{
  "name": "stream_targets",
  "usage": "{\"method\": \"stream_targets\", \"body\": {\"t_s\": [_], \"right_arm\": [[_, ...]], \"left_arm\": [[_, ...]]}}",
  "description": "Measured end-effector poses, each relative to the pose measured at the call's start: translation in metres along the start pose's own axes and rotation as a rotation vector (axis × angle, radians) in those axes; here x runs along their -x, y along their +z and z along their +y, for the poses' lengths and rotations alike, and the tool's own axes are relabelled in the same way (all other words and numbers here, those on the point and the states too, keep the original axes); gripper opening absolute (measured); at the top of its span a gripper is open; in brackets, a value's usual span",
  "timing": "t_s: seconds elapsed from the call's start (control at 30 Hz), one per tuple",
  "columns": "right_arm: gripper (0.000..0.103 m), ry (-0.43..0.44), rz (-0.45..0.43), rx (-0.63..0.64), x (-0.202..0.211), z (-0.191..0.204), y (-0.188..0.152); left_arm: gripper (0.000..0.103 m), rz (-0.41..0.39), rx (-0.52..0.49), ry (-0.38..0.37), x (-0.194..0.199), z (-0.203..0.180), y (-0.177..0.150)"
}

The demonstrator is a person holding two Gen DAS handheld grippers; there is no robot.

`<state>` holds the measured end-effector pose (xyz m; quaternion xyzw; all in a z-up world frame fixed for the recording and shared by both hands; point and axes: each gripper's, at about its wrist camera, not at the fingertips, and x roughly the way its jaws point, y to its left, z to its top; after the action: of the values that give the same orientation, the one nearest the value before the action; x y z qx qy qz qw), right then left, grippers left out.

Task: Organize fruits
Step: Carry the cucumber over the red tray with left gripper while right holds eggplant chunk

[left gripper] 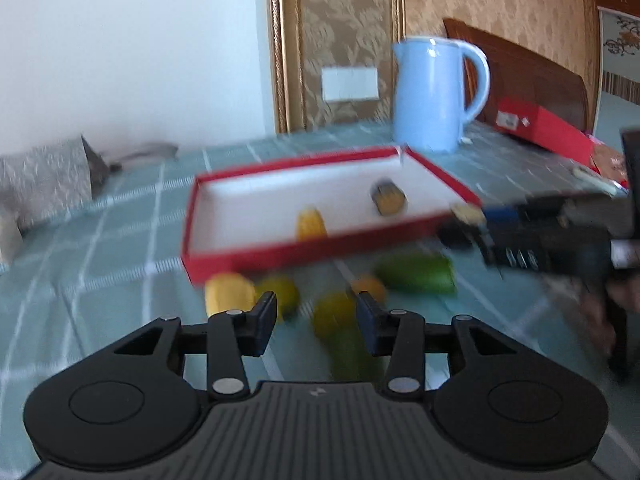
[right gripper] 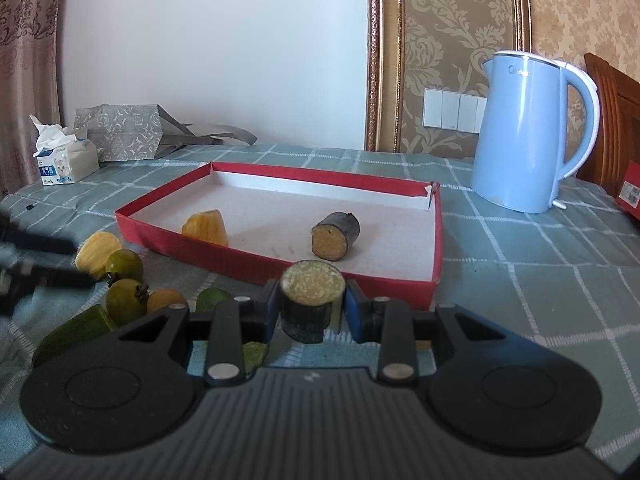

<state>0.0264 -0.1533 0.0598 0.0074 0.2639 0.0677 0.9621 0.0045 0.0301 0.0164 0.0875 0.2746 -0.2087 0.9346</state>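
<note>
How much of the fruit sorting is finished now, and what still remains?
Done: the red tray already holds a yellow piece and a dark-skinned chunk. In hand: the right tongs grip another dark chunk just before the tray. Left: the yellow and green fruits beside the tray; the left tongs are open and empty.
</note>
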Motion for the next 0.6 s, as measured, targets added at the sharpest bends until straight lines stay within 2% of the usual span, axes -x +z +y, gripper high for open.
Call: {"method": "stream_targets", "body": {"t_s": [0.1,0.27,0.37,0.6], "right_arm": [[0.032,-0.003,-0.008,-0.003,0.002,0.0,0.0],[0.032,-0.001,-0.006,-0.007,0.001,-0.001,0.0],[0.032,-0.001,-0.01,-0.005,0.002,-0.001,0.0],[0.032,-0.001,-0.011,-0.004,0.003,-0.001,0.001]], "left_arm": [[0.042,0.028,-0.004,-0.014,0.004,-0.006,-0.011],[0.043,0.12,0.014,-0.037,-0.008,-0.011,-0.017],[0.034,0.142,0.005,-0.027,-0.015,-0.013,-0.02],[0.031,0.091,0.001,-0.005,-0.015,-0.018,-0.023]]}}
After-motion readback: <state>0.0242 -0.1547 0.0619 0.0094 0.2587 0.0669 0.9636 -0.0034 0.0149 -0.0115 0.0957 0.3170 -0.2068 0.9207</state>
